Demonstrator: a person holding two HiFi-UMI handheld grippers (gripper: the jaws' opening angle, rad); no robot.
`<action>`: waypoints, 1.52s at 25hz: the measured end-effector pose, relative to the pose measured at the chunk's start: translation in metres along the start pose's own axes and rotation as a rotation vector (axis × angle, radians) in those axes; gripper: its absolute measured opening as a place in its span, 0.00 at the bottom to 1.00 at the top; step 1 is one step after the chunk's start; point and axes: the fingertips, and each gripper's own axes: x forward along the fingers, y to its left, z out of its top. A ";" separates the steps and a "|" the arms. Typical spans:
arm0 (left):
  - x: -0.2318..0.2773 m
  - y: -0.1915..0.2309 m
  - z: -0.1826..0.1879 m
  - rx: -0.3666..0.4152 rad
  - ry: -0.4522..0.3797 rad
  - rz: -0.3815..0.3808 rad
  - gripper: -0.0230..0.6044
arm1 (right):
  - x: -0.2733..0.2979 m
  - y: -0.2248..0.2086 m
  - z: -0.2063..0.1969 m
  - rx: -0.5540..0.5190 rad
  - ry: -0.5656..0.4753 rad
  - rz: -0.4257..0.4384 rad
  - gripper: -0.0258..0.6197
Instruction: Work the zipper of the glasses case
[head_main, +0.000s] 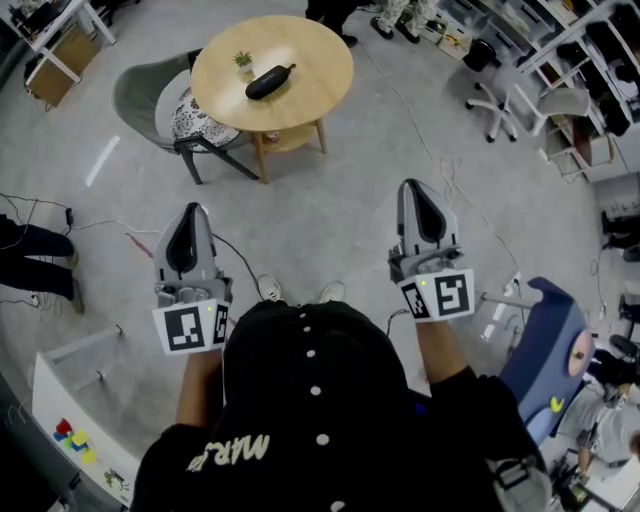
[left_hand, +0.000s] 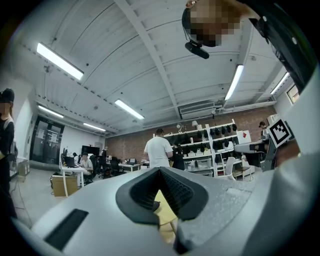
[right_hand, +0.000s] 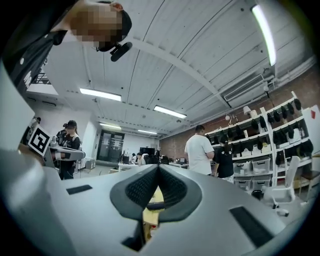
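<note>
The black glasses case (head_main: 270, 81) lies zipped on a round wooden table (head_main: 310, 90) at the top of the head view, beside a small potted plant (head_main: 243, 62). Both grippers are held up in front of the person, well short of the table. My left gripper (head_main: 193, 210) is shut with nothing between its jaws, and so is my right gripper (head_main: 411, 186). In the left gripper view the left gripper (left_hand: 160, 170) has its pads pressed together, with a sliver of the wooden table below them. The right gripper (right_hand: 159, 167) looks the same, with the dark case (right_hand: 155, 204) showing through the gap under the pads.
A grey chair (head_main: 140, 95) with a patterned cushion stands at the table's left. A white office chair (head_main: 497, 100) and shelves are at the right, with a blue device (head_main: 545, 350) beside the person. Cables cross the floor. A person in a white shirt (left_hand: 158, 150) stands by the far shelves.
</note>
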 end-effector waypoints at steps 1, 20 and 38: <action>0.000 0.000 -0.001 0.010 0.004 -0.002 0.04 | 0.000 0.001 0.000 -0.006 0.003 0.002 0.04; 0.005 0.066 -0.027 0.003 0.034 -0.109 0.38 | 0.031 0.057 -0.013 -0.027 0.013 -0.078 0.33; 0.100 0.085 -0.061 -0.015 0.075 -0.082 0.38 | 0.117 -0.003 -0.046 -0.026 0.031 -0.107 0.34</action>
